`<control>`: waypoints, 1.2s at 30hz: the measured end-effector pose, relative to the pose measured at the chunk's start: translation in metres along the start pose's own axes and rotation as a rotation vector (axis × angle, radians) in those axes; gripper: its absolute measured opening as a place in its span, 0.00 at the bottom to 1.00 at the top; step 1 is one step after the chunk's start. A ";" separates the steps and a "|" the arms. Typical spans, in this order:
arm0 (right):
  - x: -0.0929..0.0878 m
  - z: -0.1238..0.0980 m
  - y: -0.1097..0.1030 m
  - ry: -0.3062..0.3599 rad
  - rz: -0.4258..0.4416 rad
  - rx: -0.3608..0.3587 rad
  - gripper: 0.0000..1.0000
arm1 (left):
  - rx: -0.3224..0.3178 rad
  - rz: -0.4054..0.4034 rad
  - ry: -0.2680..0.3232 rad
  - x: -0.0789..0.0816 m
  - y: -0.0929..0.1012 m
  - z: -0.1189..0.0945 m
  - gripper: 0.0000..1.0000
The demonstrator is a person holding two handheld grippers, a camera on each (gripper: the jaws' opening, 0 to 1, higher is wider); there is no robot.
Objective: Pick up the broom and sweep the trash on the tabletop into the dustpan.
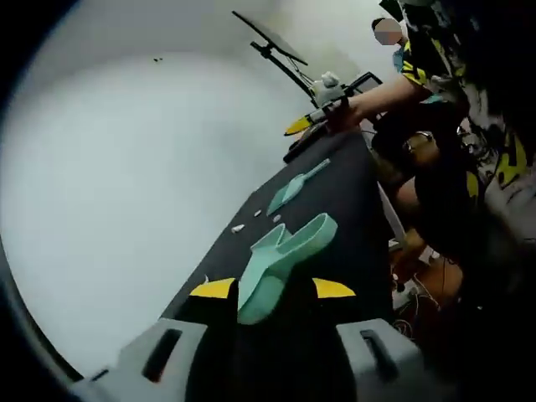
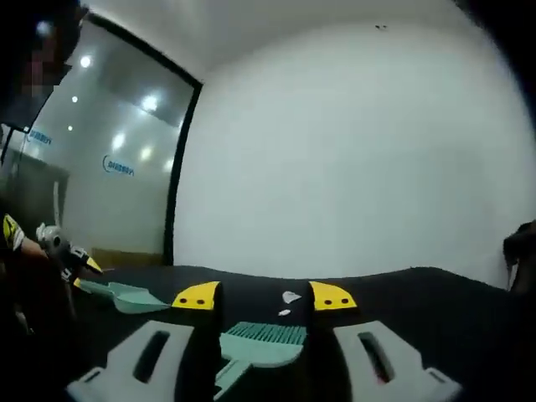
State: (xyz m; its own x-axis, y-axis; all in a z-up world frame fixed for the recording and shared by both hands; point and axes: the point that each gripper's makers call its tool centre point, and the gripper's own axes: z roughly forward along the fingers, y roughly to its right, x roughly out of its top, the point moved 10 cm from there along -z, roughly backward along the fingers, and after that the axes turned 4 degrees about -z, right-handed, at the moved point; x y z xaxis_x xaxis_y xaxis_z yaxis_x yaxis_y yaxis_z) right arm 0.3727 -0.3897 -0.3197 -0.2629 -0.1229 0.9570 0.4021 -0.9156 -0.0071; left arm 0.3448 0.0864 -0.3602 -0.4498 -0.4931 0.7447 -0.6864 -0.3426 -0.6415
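White wall (image 2: 352, 151) takes most of both views. In the right gripper view, a glass partition (image 2: 100, 167) with ceiling-light reflections sits at left. The black tabletop (image 1: 352, 201) runs from bottom centre toward the upper right of the left gripper view. It shows as a flat band across the lower part of the right gripper view.

A person (image 1: 435, 126) is at the upper right of the left gripper view, arm stretched left to the right gripper (image 1: 303, 127) over the far end of the table.

Left gripper (image 1: 273, 289): jaws wide apart, nothing clamped. The teal dustpan (image 1: 289, 255) lies on the table between them, handle toward the camera, scoop pointing away. Can't tell if either jaw touches the handle.

Right gripper (image 2: 265, 295): jaws also spread, not gripping. The teal broom (image 2: 264, 335) lies between and below them, bristles up-frame, handle running to the lower left. In the left gripper view the broom lies on the table just below the right gripper.

Trash: a few small white scraps (image 1: 239, 228) on the table between broom and dustpan. Two of them lie just past the bristles in the right gripper view.
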 end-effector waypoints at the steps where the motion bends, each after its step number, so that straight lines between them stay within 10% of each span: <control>1: 0.000 -0.002 0.002 -0.002 -0.008 -0.002 0.37 | -0.016 -0.003 0.009 0.000 0.002 0.005 0.31; 11: -0.012 -0.004 0.002 -0.127 -0.066 0.001 0.37 | -0.026 -0.048 0.048 0.006 -0.002 0.034 0.28; 20: -0.015 0.002 -0.014 -0.354 -0.265 0.185 0.37 | -0.013 -0.126 0.078 0.006 -0.003 0.032 0.20; 26: 0.000 0.010 -0.019 -0.326 -0.324 0.245 0.33 | -0.025 -0.185 0.115 0.018 -0.006 0.026 0.19; 36: -0.025 0.028 -0.033 -0.438 -0.394 0.364 0.27 | -0.040 -0.254 0.133 0.019 -0.008 0.025 0.18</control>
State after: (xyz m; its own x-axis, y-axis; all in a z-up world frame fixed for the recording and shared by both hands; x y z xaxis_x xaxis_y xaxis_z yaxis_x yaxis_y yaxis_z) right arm 0.3911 -0.3458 -0.3349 -0.1017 0.4289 0.8976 0.6380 -0.6642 0.3896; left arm 0.3558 0.0594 -0.3458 -0.3299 -0.2850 0.9000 -0.8077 -0.4083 -0.4253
